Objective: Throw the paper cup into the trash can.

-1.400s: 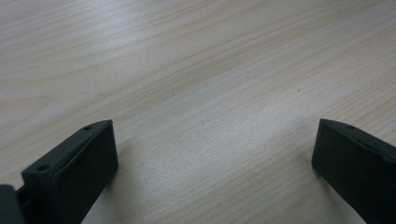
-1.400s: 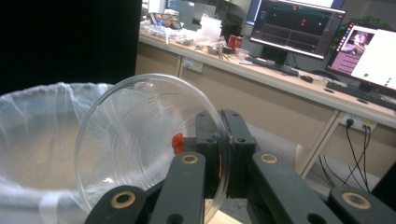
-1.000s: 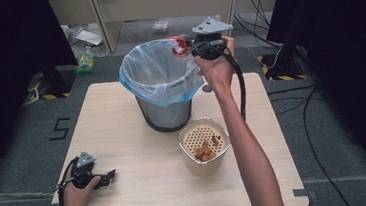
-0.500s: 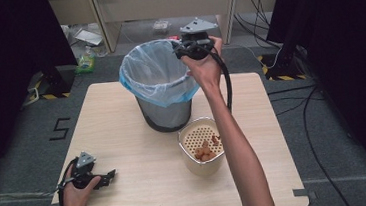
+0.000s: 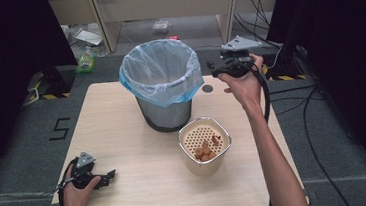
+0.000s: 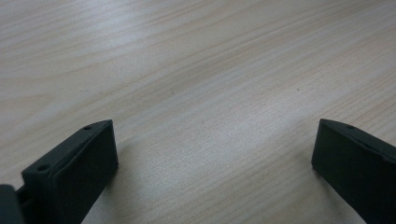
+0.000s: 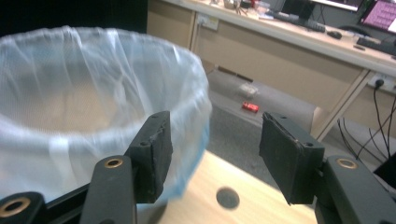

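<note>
1. While the right gripper (image 5: 214, 70) hangs above the desk's far right part, just right of the bin (image 5: 162, 85), its jaws stand apart with nothing between them; they have just been opening.
2. Seen along those jaws in the right gripper view, the right gripper (image 7: 212, 151) faces the bin's (image 7: 88, 107) bag rim; the near side of the bag is blurred, and the bin's inside is hard to make out through the plastic.
3. A dark round hole (image 7: 227, 198) in the desk (image 7: 201, 205) lies below the gap between the jaws.
4. At the desk's near left corner the left gripper (image 5: 108, 177) rests low on the wood, released, jaws wide.
5. Between those jaws the left gripper (image 6: 212, 154) has bare desk (image 6: 196, 70); both jaws are cut off at the frame's bottom.
6. Near the desk's middle, toward the near edge, stands a cup (image 5: 205, 148) with a perforated insert holding small brown bits (image 5: 204, 152), too small to identify.
7. The person's right forearm (image 5: 276, 160) runs off the frame's bottom.
</note>
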Available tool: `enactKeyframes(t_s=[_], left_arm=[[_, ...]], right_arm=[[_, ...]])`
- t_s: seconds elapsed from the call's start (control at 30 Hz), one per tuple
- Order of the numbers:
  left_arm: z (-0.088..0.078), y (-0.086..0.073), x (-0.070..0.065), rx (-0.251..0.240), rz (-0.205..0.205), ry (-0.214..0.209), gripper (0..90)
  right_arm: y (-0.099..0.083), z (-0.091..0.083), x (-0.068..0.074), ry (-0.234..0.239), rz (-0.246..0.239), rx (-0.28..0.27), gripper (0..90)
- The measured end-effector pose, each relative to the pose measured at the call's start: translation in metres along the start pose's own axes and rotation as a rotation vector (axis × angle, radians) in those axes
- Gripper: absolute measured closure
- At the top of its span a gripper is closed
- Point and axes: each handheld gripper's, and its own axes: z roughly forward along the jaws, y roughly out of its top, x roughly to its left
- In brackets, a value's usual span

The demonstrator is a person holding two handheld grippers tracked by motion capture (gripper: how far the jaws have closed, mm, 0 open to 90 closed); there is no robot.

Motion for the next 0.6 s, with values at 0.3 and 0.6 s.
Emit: enactKeyframes(t_s=[0.3,0.6], left_arm=[[0.0,0.0,0.0,0.0,-0.001,0.0,0.0],[0.0,0.0,0.0,0.001,0.0,0.0,0.0]], right_arm=[[-0.034,-0.024,-0.014,0.0,0.033,-0.005,41.7],[-0.091,-0.033,-0.013,-0.026,0.02,0.06,40.8]])
